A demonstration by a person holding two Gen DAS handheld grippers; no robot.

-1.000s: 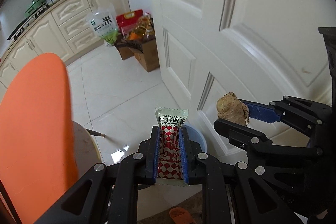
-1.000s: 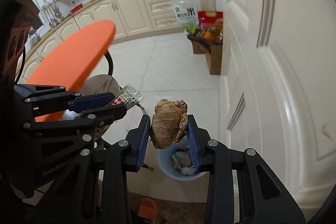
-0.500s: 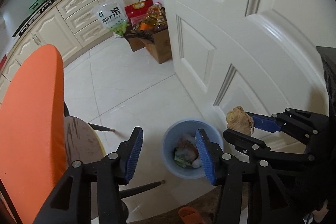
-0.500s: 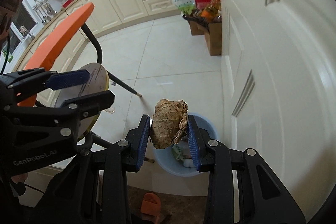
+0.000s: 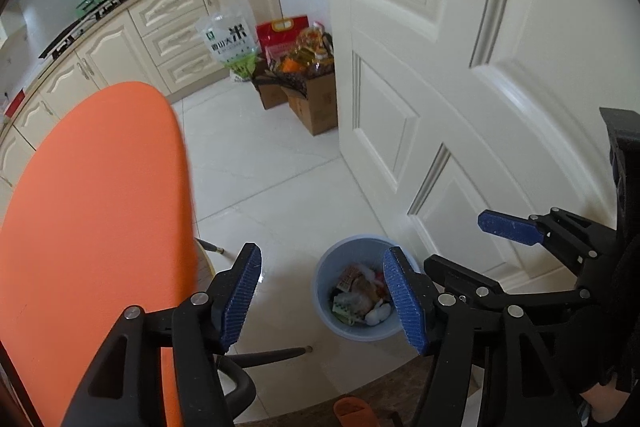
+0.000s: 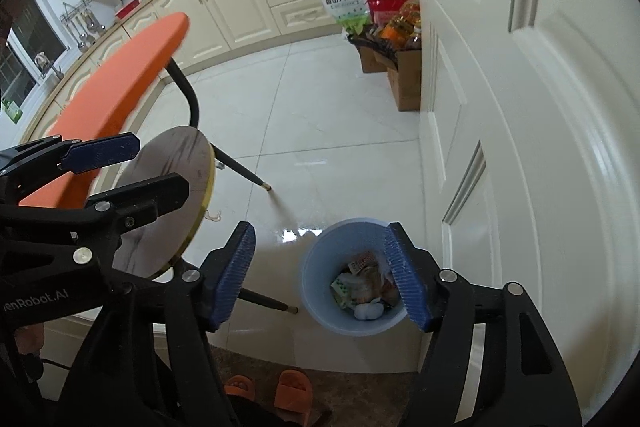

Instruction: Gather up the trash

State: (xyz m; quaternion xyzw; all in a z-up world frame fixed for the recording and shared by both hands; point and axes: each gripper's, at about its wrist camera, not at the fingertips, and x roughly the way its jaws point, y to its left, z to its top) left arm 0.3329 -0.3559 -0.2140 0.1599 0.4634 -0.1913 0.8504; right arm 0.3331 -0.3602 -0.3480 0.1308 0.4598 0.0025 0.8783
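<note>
Both grippers hang above the blue bin (image 5: 326, 311), and both stand spread with nothing between the pads: the left gripper (image 5: 322, 301) frames the bin's left side and open mouth in its own view, while the right gripper (image 6: 320, 273) brackets the same bin (image 6: 314, 291) from its side. That placement makes sense for a drop — jaws wide directly over the opening let whatever is carried fall straight in rather than onto the white tile floor (image 5: 256, 163). The trash (image 5: 362, 295) sits inside the bin: crumpled wrappers, a brownish lump and some white wads piled at the bottom, seen again from the right wrist (image 6: 366, 287). The bin itself stands on the floor just beside the white panelled door (image 5: 460, 67), near the legs of the orange chair (image 5: 96, 227) — tucked out of the walkway yet reachable from above. A small round side table (image 6: 172, 203) stands to the left of the bin. Judging from the empty pads and the filled bin, this deposit looks done; whether more litter waits elsewhere cannot be told from these views.
</note>
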